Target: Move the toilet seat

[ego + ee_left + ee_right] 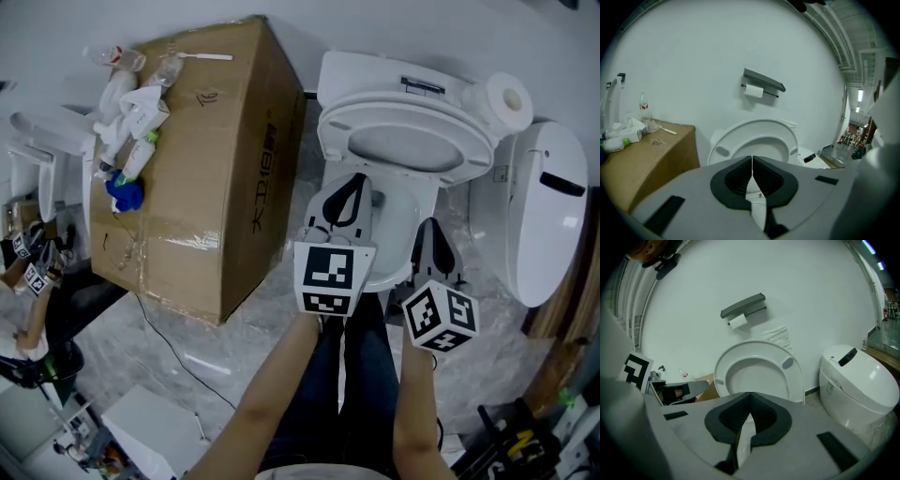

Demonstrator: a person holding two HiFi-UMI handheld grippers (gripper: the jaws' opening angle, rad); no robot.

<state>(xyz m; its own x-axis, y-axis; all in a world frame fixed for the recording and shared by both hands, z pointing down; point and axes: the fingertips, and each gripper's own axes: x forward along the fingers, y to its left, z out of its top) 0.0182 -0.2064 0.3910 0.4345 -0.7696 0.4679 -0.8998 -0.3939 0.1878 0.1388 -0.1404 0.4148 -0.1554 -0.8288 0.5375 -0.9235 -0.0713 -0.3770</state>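
Toilet seat (480,150) is up: the ring stands near-vertical against the tank (412,80), underside bumpers (787,363) facing us, at 12 o'clock from both grippers. Bowl (398,211) is open below it. My read of the step: bring the seat down onto the bowl rim.

How to do it well:
- Jaws on both grippers are closed tight with nothing between them. Either open one pair and pinch the ring's top edge, or hook a closed tip behind the ring at 12 o'clock and tip it forward.
- I'd use the left gripper (354,178). It's nearer and roughly centred on the ring.
- Make contact high on the ring for leverage, pull toward us, then follow it down. Let go early and it likely slams on the porcelain.
- Keep the right gripper (431,225) out of the gap between ring and bowl.

Pose:
- Left gripper is over the bowl, pitched down and forward, tip short of the seat, not touching.
- Right gripper sits at its 4 o'clock, further back near the bowl's front edge, with a similar downward pitch.
- Forearms (272,394) come in from 6 o'clock.
- Cardboard box (225,141) at 9 o'clock and second toilet (548,216) at 3 o'clock are both off the path.
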